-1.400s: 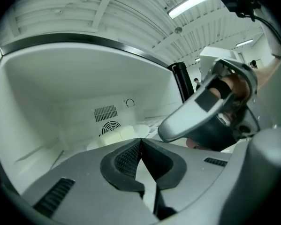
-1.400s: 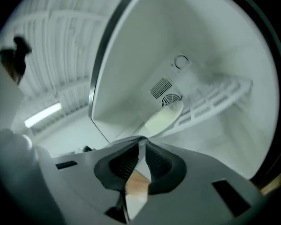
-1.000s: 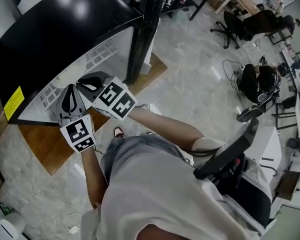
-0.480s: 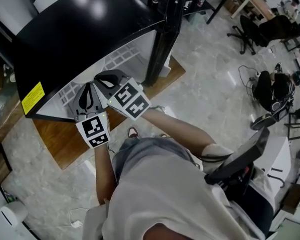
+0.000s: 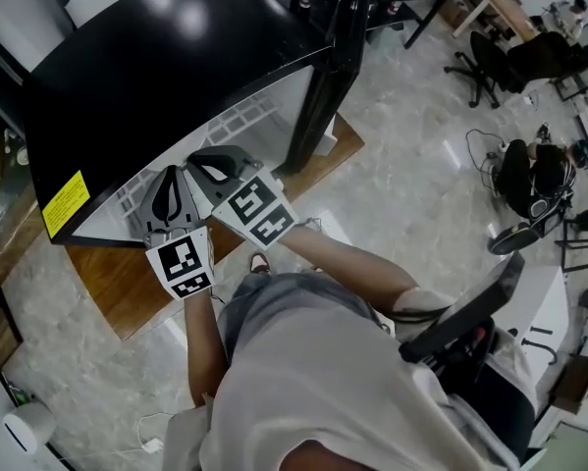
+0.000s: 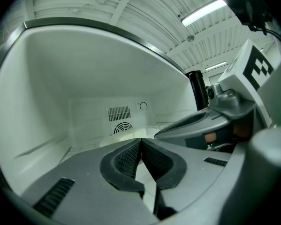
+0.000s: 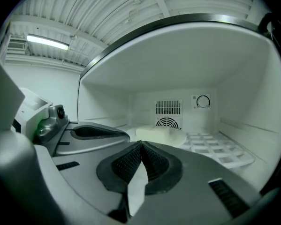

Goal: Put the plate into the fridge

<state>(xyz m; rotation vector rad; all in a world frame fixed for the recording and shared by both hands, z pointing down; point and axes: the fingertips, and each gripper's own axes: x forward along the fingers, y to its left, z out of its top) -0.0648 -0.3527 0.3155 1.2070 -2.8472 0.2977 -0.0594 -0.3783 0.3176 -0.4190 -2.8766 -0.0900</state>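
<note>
1. Left gripper (image 6: 140,142): the jaws are closed pad to pad and hold nothing. It sits at the mouth of the fridge (image 5: 176,47), just beside the right gripper (image 7: 141,145).
2. Plate (image 7: 161,134): it lies on the white shelf (image 7: 215,149) deep inside the fridge, in front of the round fan grille (image 7: 168,122) and well apart from both grippers. By this evidence the placing appears complete and the step in hand is withdrawal.
3. Right gripper: the jaws are together and empty.
4. Procedure: draw both grippers straight back along the line of entry, level, keeping the jaws above the shelf front and away from the side walls. Do not sweep sideways (the two grippers are close enough to knock each other). The door cannot be identified in these views; locate it before reaching.
5. Markings: a yellow label (image 5: 66,202) on the fridge's black edge carries print too small to read. A dial (image 7: 203,101) sits at the upper right of the back wall.
</note>
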